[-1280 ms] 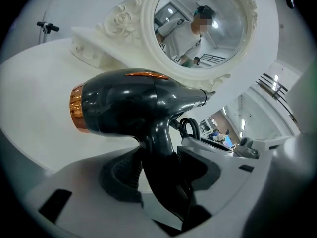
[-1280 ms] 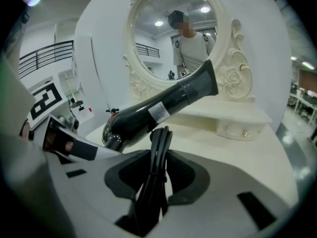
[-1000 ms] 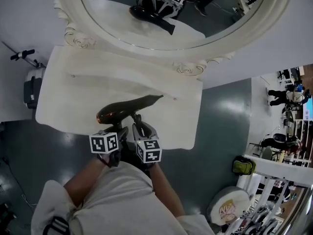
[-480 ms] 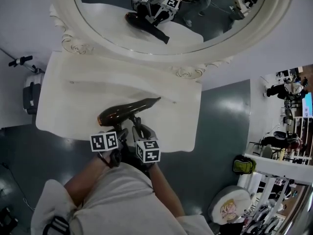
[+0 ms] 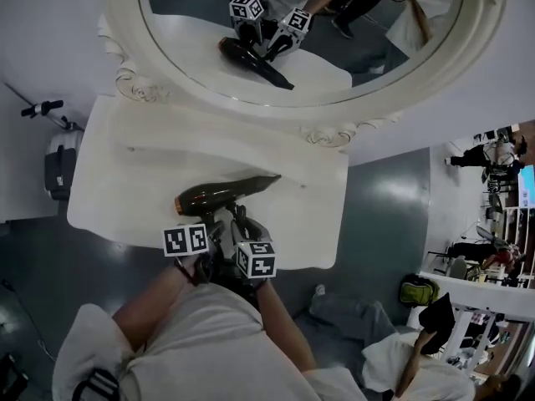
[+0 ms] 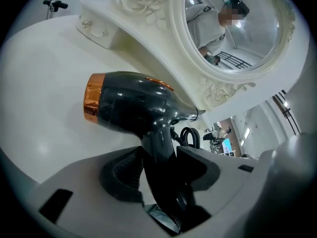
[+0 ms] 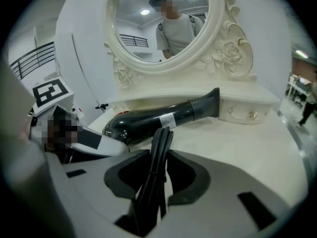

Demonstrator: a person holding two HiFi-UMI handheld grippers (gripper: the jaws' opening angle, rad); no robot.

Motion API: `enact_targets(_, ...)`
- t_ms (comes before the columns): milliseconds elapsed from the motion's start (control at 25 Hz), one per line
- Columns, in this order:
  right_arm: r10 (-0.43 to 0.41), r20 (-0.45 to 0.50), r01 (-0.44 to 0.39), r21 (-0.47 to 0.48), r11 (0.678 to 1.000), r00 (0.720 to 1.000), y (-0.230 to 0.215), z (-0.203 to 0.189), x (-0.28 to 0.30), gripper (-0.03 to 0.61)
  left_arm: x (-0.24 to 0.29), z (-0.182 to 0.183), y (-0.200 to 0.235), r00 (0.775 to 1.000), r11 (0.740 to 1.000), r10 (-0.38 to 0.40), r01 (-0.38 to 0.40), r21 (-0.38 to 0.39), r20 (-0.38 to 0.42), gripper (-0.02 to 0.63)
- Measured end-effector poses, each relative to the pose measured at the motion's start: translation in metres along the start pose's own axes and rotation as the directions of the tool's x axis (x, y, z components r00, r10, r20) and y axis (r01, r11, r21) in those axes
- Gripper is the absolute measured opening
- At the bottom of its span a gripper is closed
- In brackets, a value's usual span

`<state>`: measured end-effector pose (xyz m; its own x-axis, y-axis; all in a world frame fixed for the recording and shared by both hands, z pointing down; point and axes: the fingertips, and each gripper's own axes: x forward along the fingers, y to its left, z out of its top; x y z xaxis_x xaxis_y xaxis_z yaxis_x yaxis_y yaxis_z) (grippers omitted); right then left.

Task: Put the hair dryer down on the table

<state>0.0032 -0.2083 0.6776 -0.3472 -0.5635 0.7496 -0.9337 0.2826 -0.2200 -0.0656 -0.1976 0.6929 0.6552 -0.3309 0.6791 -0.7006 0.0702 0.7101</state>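
A black hair dryer (image 5: 224,192) with a copper rear ring lies level, low over the white dressing table (image 5: 142,161) near its front edge; I cannot tell whether it touches the top. In the left gripper view my left gripper (image 6: 159,158) is shut on the dryer's handle (image 6: 157,148), with the body (image 6: 131,103) just beyond the jaws. My right gripper (image 7: 154,168) is shut on the dryer's bundled black cord (image 7: 161,140), and the barrel (image 7: 163,117) lies across behind it. In the head view both grippers (image 5: 216,222) (image 5: 241,224) sit side by side under the dryer.
A big oval mirror (image 5: 292,32) in a carved white frame stands at the back of the table. Small drawers with knobs (image 7: 247,114) sit below it. A tripod and case (image 5: 52,149) stand left of the table. A person (image 5: 418,353) is on the grey floor at lower right.
The dryer and both grippers have hardly moved relative to the table; the head view has shifted slightly. A person has come into view at lower right.
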Motion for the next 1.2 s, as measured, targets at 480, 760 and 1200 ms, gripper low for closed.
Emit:
enact_targets(480,-0.002,-0.018,0.003,0.015,1.0,1.0,0.002,-0.001,0.013,0.121,0.004,0.013,0.009,1.0,1.0,0.012,-0.011,0.022,-0.003,0.209)
enact_targets(760,-0.009,-0.015,0.01,0.047,0.999,1.0,-0.001,-0.002,0.012,0.121,0.007,0.019,0.007,1.0,1.0,0.005,-0.005,0.024,0.009,0.206)
enact_targets(1200,-0.051,0.025,0.049,0.06,0.997,0.998,-0.012,0.001,0.0,0.121,0.014,0.024,0.005,0.999,1.0,-0.001,0.001,0.02,0.034,0.198)
